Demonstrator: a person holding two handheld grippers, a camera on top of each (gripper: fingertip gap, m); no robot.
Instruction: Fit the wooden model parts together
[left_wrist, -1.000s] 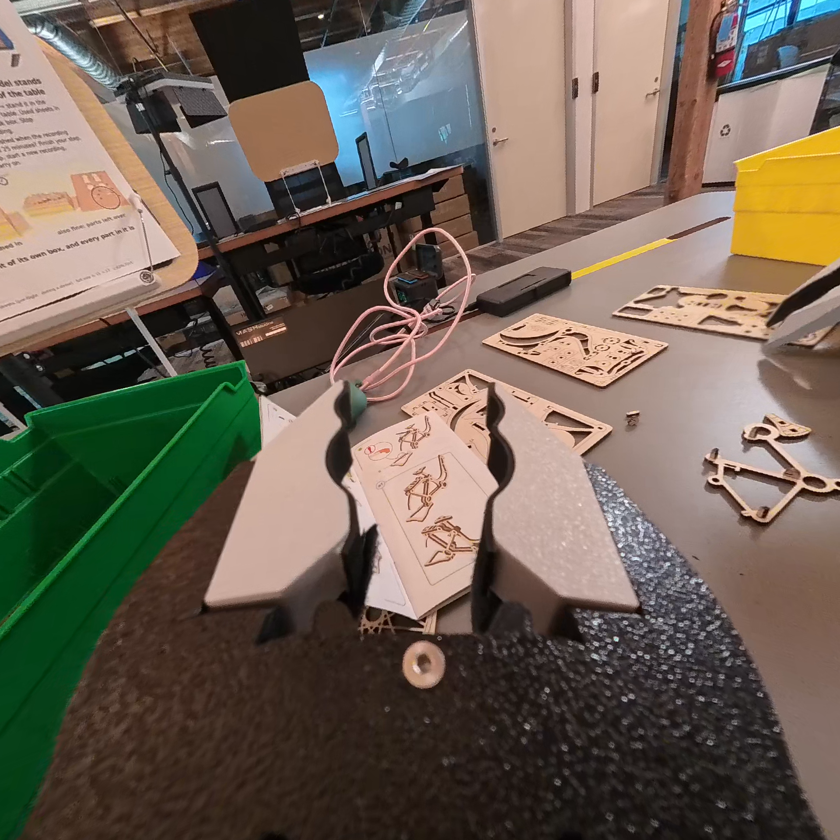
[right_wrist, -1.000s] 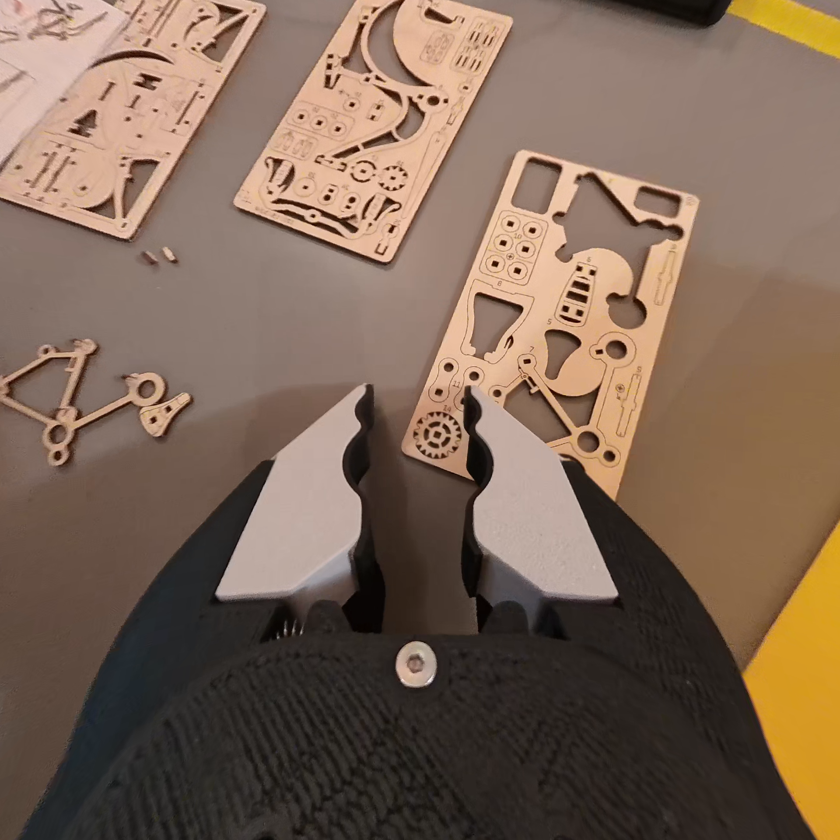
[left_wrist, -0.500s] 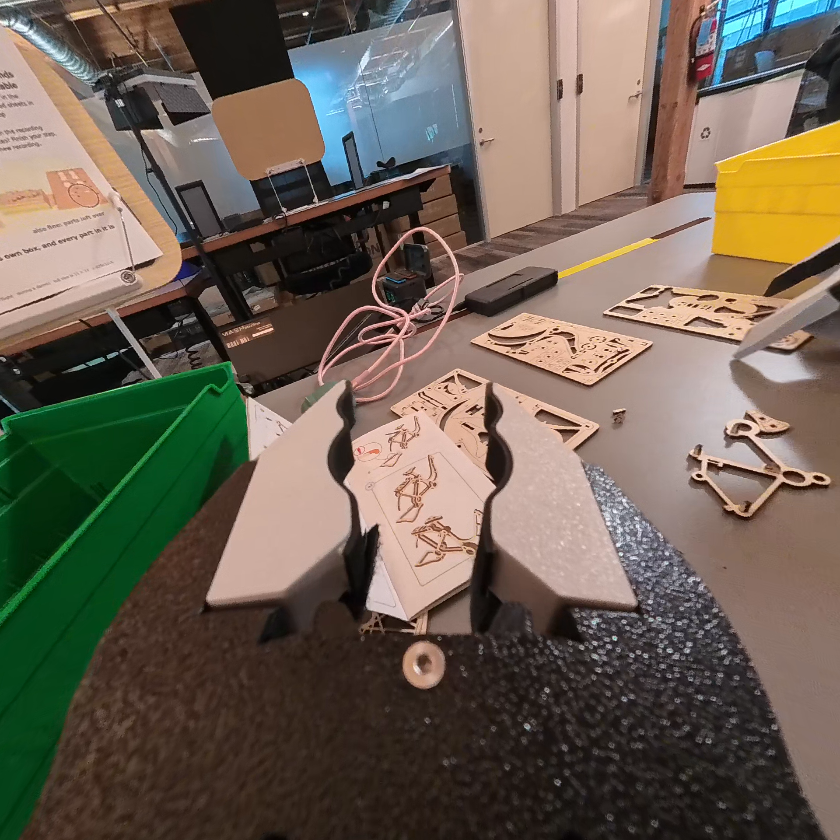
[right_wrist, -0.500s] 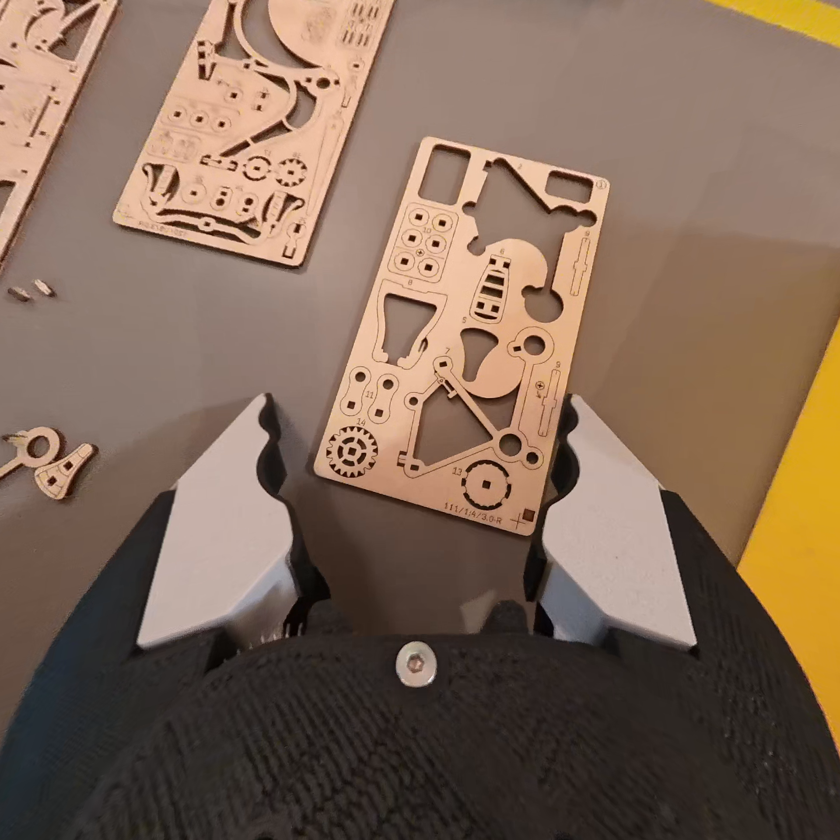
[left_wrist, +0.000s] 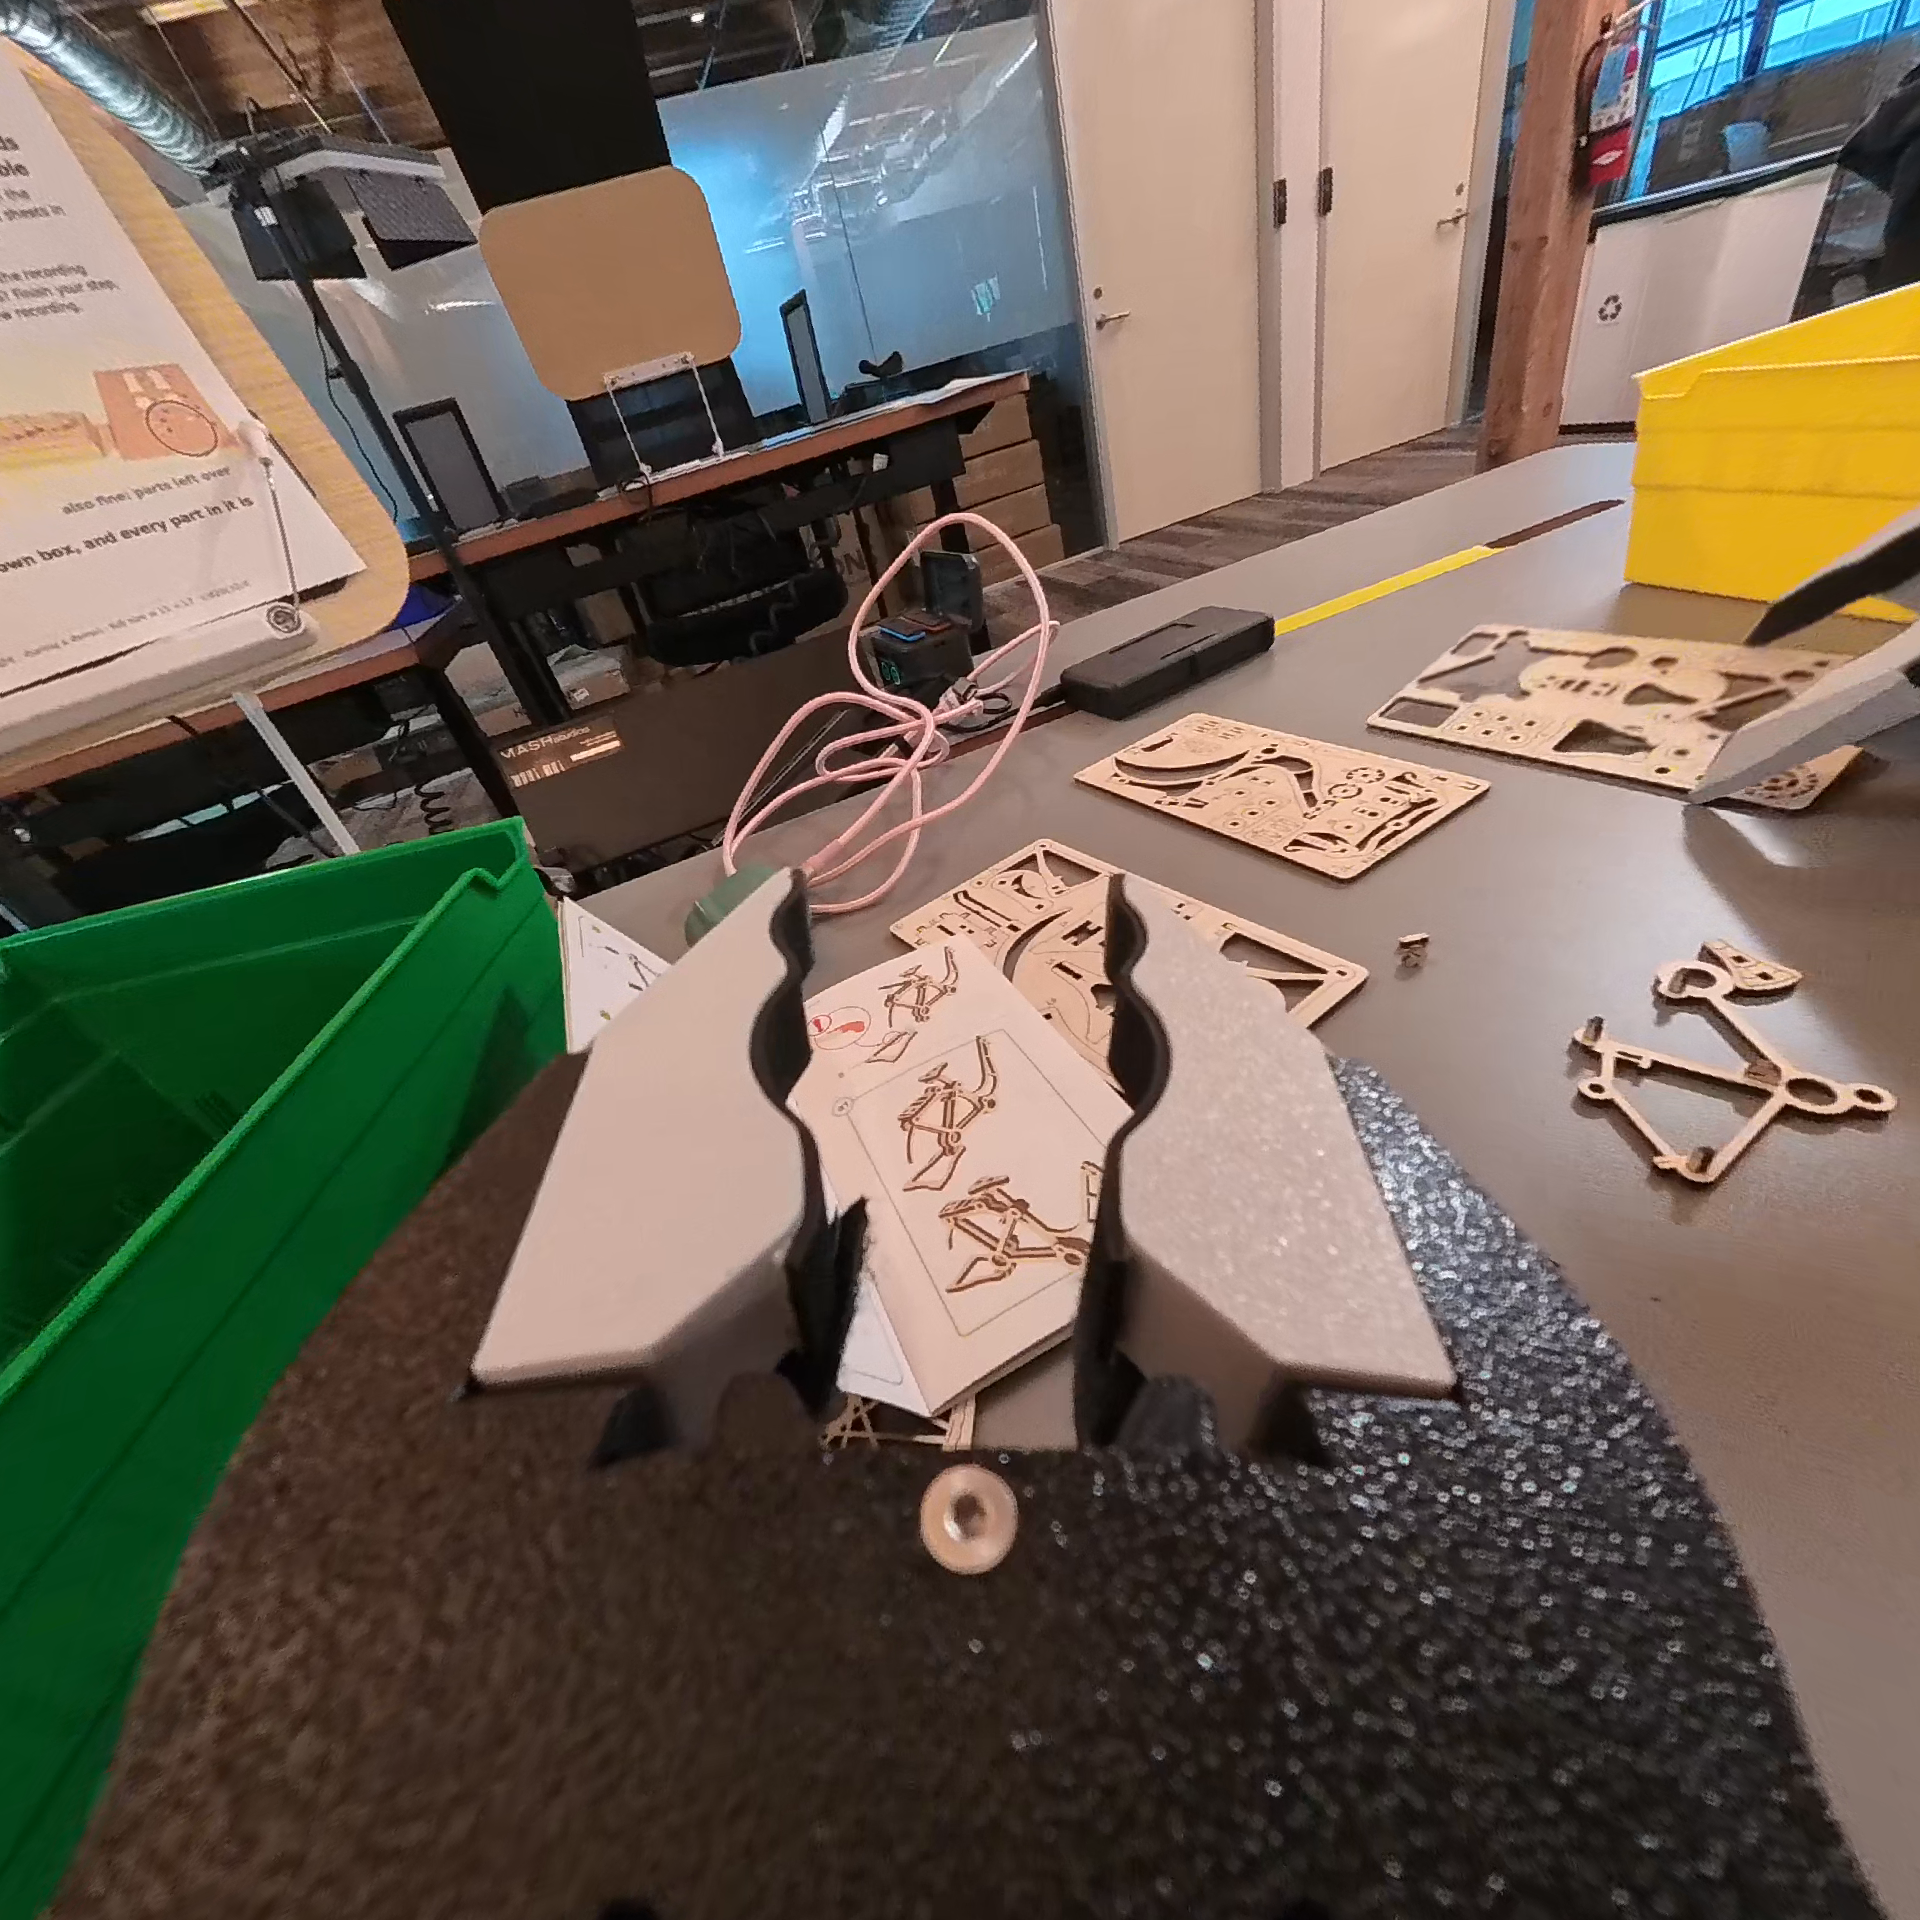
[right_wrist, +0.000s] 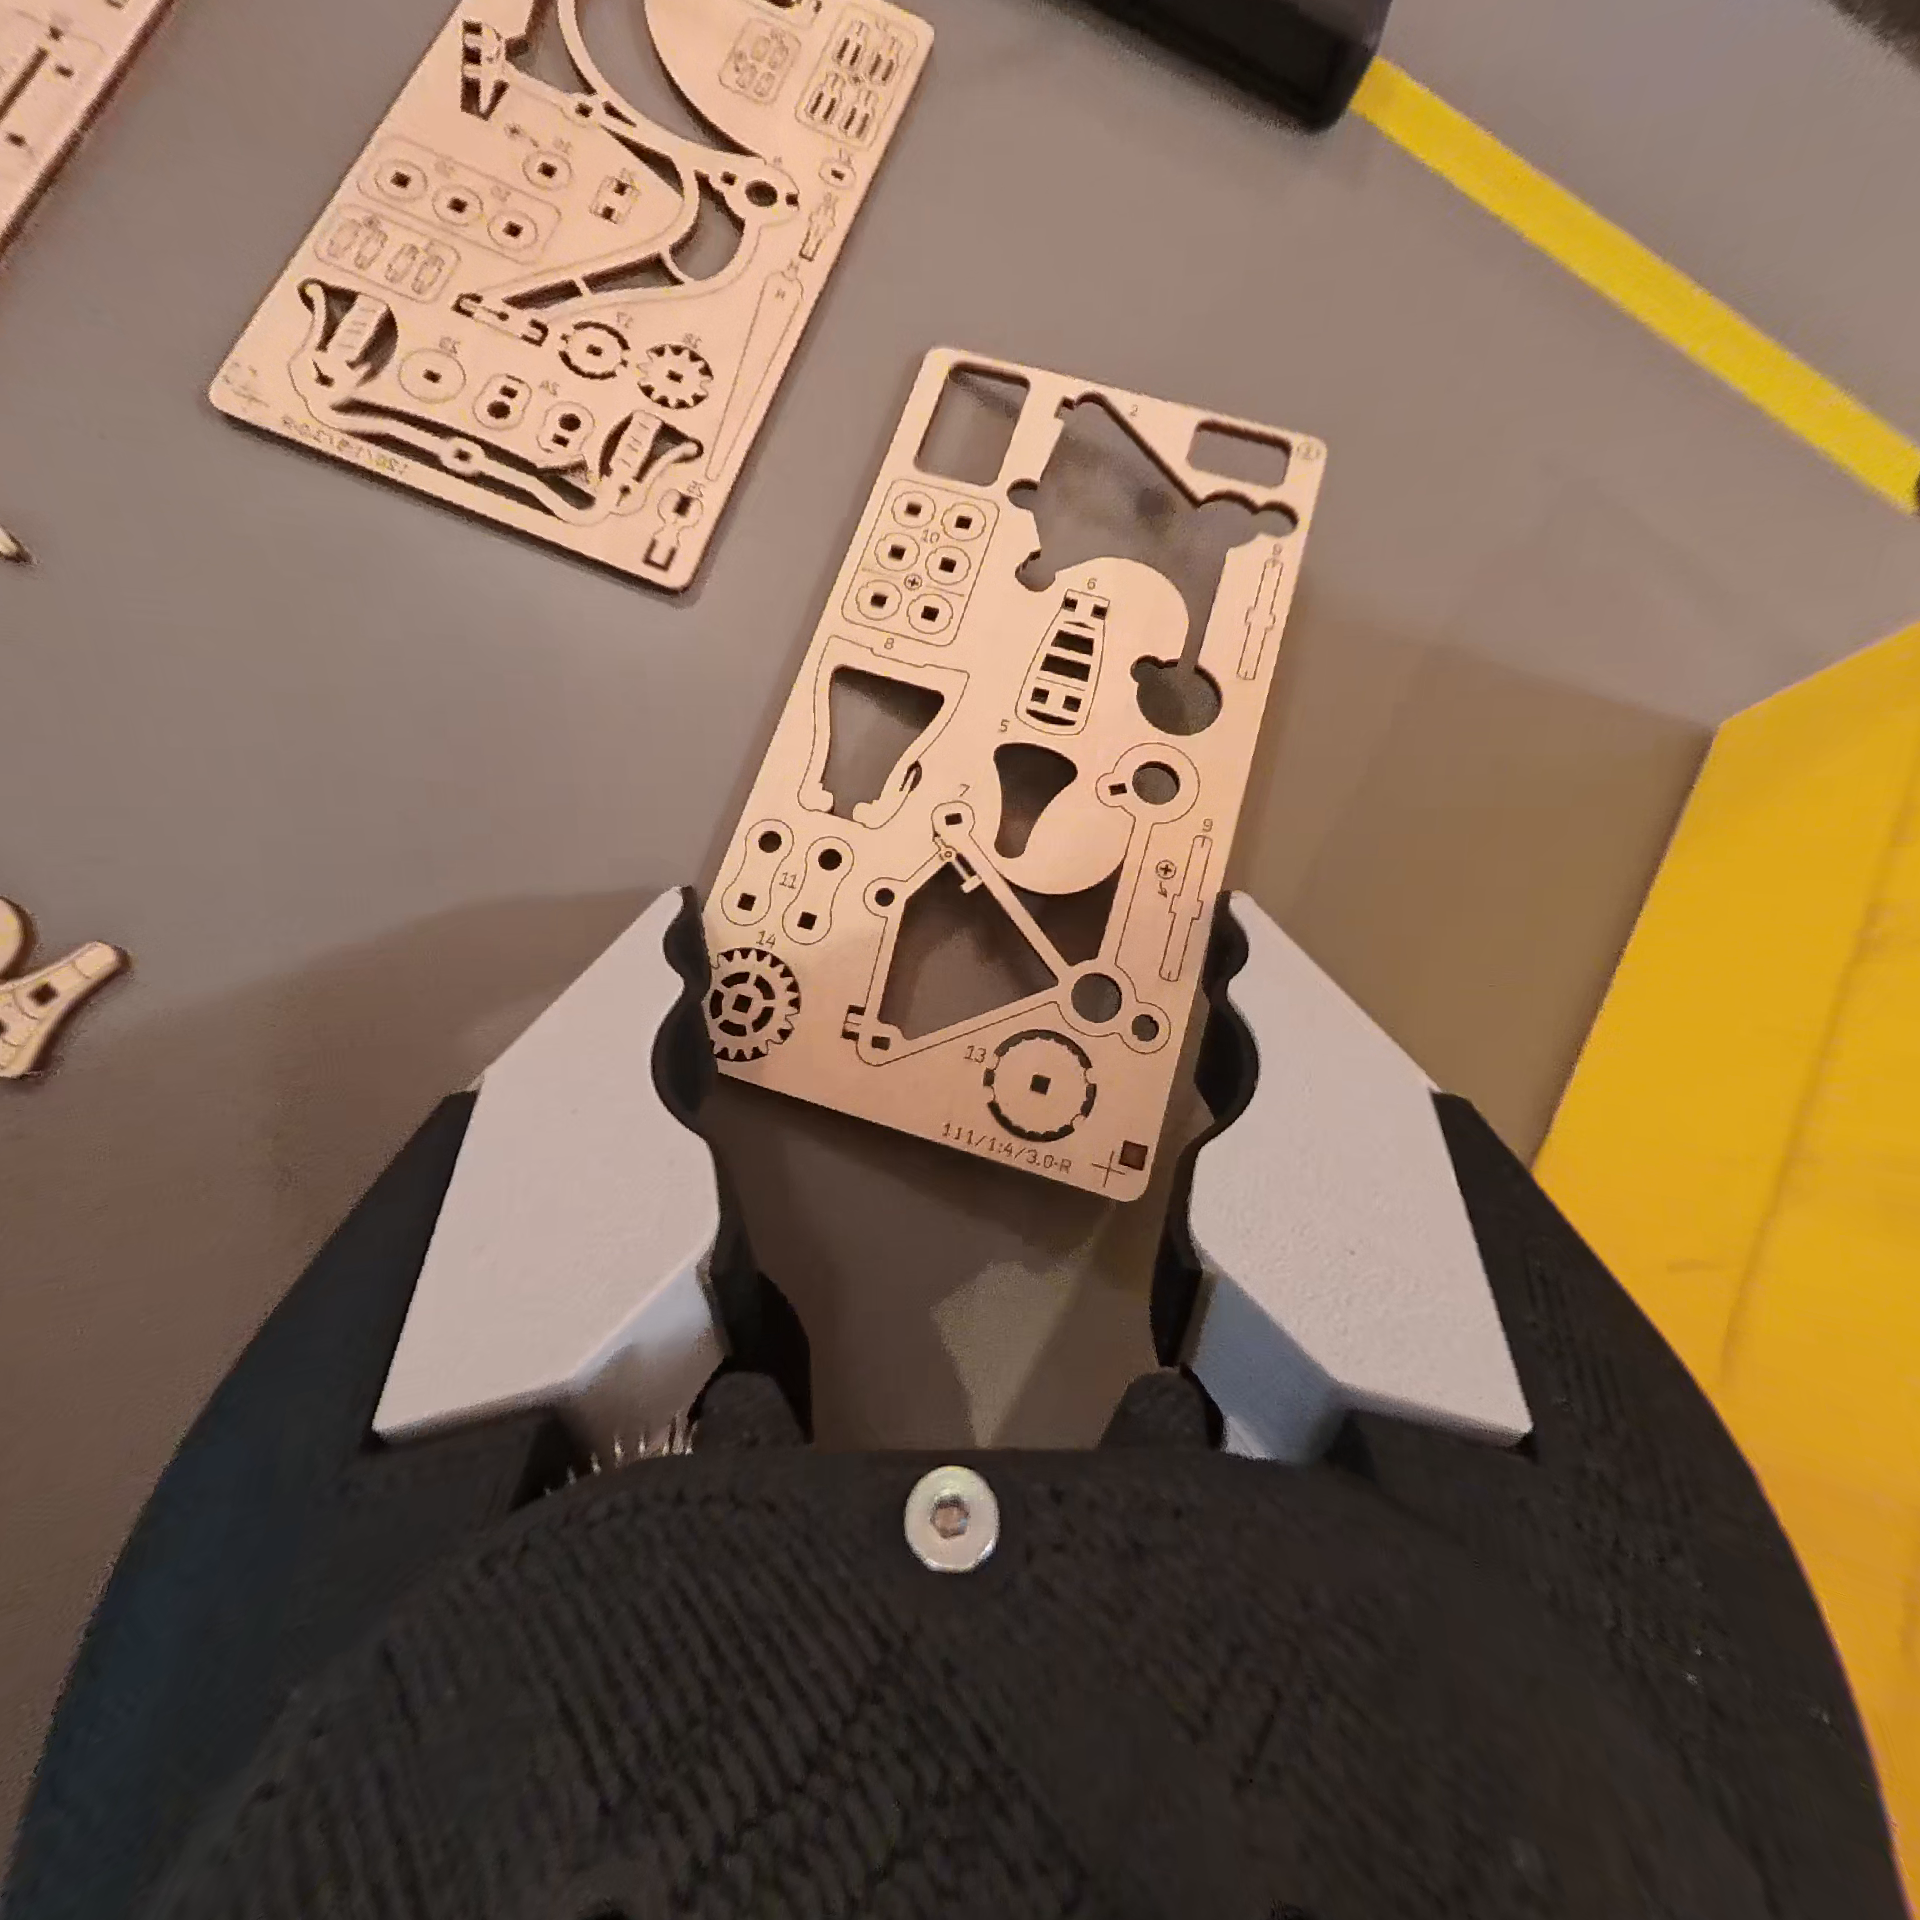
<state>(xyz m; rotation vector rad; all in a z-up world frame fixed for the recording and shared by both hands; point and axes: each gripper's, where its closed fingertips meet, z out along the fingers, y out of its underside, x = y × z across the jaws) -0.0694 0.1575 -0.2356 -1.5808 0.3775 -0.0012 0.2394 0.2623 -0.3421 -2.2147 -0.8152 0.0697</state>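
My right gripper (right_wrist: 956, 914) is down on the grey table (right_wrist: 416, 779), its jaws pressed against both long edges of a wooden parts sheet (right_wrist: 1049, 862), gripping its near end. One of its fingers (left_wrist: 1818, 707) shows over that sheet (left_wrist: 1538, 727) in the left wrist view. My left gripper (left_wrist: 956, 904) is open and empty, hovering over an instruction leaflet (left_wrist: 966, 1143). A partly built wooden frame (left_wrist: 1704, 1075) lies loose on the table between the two grippers. A second sheet (right_wrist: 717, 94) lies left of the gripped one. A third sheet (left_wrist: 1247, 966) lies partly under the leaflet.
A green bin (left_wrist: 208, 1091) stands close on the left. A yellow bin (right_wrist: 1766, 987) stands right of the gripped sheet. A pink cable (left_wrist: 883, 727) and a black box (left_wrist: 1164, 655) lie at the far table edge. A small wooden peg (left_wrist: 1411, 948) lies near the frame.
My right gripper moved onto the right-hand sheet, opened wide, then narrowed its jaws onto the sheet's long edges. My left gripper stayed open and barely shifted.
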